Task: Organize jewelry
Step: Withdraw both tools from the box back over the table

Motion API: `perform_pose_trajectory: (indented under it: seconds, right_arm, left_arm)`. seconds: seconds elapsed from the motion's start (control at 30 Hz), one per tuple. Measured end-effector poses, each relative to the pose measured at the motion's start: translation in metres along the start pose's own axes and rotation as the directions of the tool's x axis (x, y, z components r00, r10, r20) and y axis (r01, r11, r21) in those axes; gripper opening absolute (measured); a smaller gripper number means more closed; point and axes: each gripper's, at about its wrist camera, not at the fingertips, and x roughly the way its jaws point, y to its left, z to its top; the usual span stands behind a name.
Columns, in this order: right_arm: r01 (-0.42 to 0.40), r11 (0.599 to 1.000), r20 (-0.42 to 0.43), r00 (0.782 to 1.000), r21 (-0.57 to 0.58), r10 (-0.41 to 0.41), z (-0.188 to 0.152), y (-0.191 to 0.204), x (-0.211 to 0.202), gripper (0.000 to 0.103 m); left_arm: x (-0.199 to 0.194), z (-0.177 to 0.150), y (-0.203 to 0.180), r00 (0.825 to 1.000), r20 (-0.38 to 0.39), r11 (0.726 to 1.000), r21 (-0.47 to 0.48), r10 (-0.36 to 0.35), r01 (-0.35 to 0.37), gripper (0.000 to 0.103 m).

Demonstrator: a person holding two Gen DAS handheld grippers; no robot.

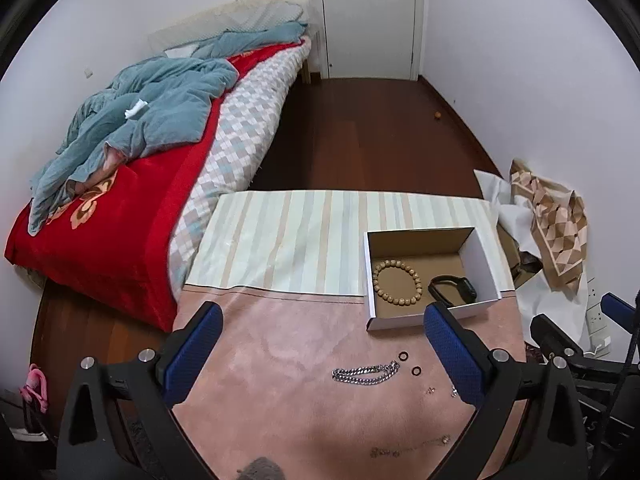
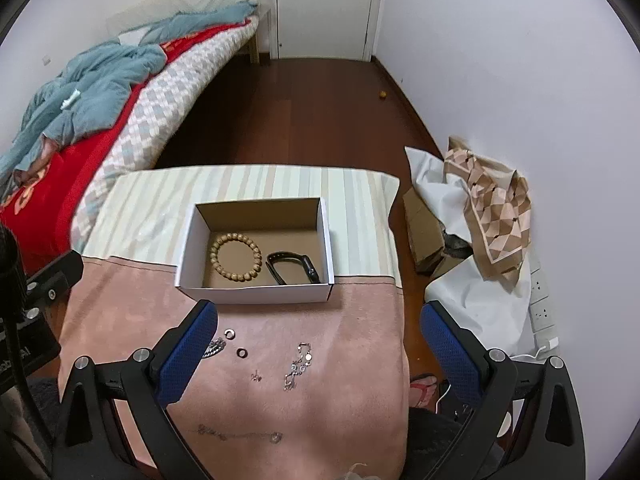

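Note:
A white cardboard box (image 1: 480, 258) (image 2: 192, 240) stands on the cloth-covered table and holds a wooden bead bracelet (image 1: 397, 283) (image 2: 235, 256) and a black wristband (image 1: 454, 289) (image 2: 294, 267). On the pink cloth in front lie a thick silver chain (image 1: 366, 374) (image 2: 214, 347), two small rings (image 1: 403, 356) (image 2: 230, 334), tiny earrings (image 1: 430, 390) (image 2: 256, 377), a thin silver bracelet (image 2: 298, 364) and a fine necklace (image 1: 408, 446) (image 2: 240, 434). My left gripper (image 1: 324, 320) is open and empty above the chain. My right gripper (image 2: 320, 318) is open and empty above the thin bracelet.
A bed (image 1: 120, 184) with a red blanket stands left of the table. Paper bags and wrapping (image 2: 492, 204) and a power strip (image 2: 540, 300) lie on the floor at the right. The far half of the table has a striped cloth (image 1: 288, 236).

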Motion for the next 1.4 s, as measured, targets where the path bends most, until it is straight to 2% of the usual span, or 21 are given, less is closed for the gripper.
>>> perform_pose_trajectory:
  seconds: [0.33, 0.57, 0.7, 0.83, 0.93, 1.0, 1.03, 1.13, 1.23, 1.4]
  right_arm:
    - [-0.017, 1.000, 0.085, 0.996, 0.023, 0.015, -0.012, -0.006, -0.059, 0.102]
    - [-0.043, 0.999, 0.077, 0.996, 0.032, 0.040, -0.031, -0.005, -0.064, 0.102]
    - [-0.071, 0.995, 0.034, 0.997, 0.065, 0.068, -0.050, -0.009, -0.039, 0.102]
    - [-0.103, 0.987, -0.050, 0.993, 0.121, 0.109, -0.072, -0.019, 0.003, 0.102]
    - [-0.110, 0.982, -0.114, 0.985, 0.152, 0.128, -0.089, -0.025, 0.043, 0.101]
    - [-0.113, 0.982, -0.142, 0.981, 0.154, 0.135, -0.099, -0.025, 0.064, 0.092]
    - [-0.106, 0.983, -0.161, 0.978, 0.153, 0.131, -0.104, -0.024, 0.078, 0.082]
    - [-0.112, 0.982, -0.203, 0.969, 0.150, 0.141, -0.119, -0.020, 0.112, 0.068]
    - [-0.113, 0.981, -0.218, 0.965, 0.159, 0.147, -0.133, -0.014, 0.137, 0.063]
    - [-0.105, 0.983, -0.203, 0.970, 0.152, 0.135, -0.135, -0.008, 0.153, 0.059]
  left_arm:
    - [-0.046, -0.016, 0.006, 0.998, 0.046, 0.999, -0.019, -0.038, 0.039, 0.103]
    - [-0.051, -0.031, 0.016, 0.995, 0.094, 0.999, -0.051, 0.022, -0.018, 0.103]
    - [-0.031, -0.048, 0.024, 0.995, 0.072, 0.996, -0.056, 0.066, -0.062, 0.103]
    - [0.005, -0.072, 0.030, 0.994, -0.010, 0.992, -0.055, 0.112, -0.112, 0.103]
    - [0.035, -0.089, 0.032, 0.985, -0.067, 0.986, -0.042, 0.160, -0.163, 0.103]
    - [0.054, -0.099, 0.032, 0.977, -0.097, 0.981, -0.030, 0.189, -0.192, 0.103]
    - [0.064, -0.104, 0.032, 0.973, -0.116, 0.978, -0.023, 0.202, -0.206, 0.103]
    - [0.086, -0.115, 0.033, 0.963, -0.157, 0.974, -0.016, 0.221, -0.226, 0.103]
    - [0.101, -0.124, 0.034, 0.956, -0.192, 0.974, -0.011, 0.221, -0.227, 0.103]
    - [0.118, -0.128, 0.032, 0.949, -0.218, 0.973, 0.023, 0.228, -0.228, 0.103]
